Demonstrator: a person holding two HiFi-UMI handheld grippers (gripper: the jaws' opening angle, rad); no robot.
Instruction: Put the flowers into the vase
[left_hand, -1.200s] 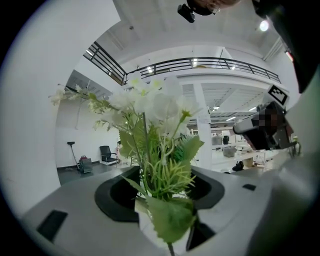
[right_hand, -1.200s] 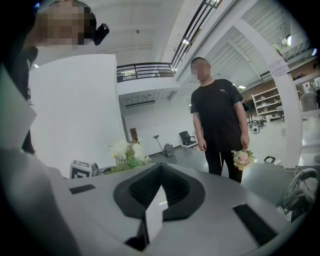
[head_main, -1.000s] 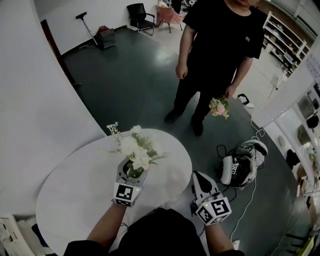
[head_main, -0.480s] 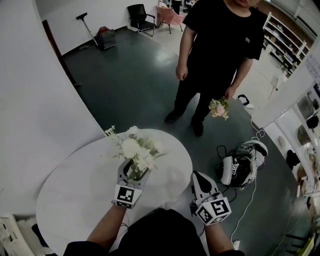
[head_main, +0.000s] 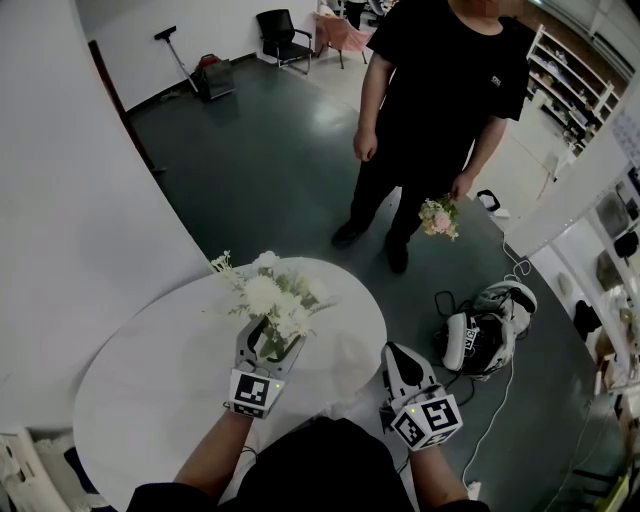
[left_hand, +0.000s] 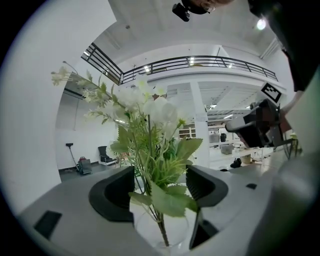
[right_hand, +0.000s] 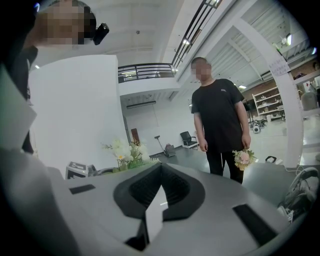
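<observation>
Head view | 1 vase (left_hand: 145, 226), 1 bouquet (head_main: 272, 300) | left fingers (left_hand: 112, 195) just opening, astride vase | right fingers (right_hand: 142, 190) closed

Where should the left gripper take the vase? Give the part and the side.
The vase by its round glass body, below the flowers, coming level from the near side. It stands upright, stems spreading above; the left gripper flanks it, jaws just opened.

No legible text or numbers, small white print (head_main: 495, 76) on standing person's black shirt (head_main: 440, 60) too small to read, square-patterned markers on left gripper (head_main: 272, 335) and right gripper (head_main: 395, 352), no characters
</observation>
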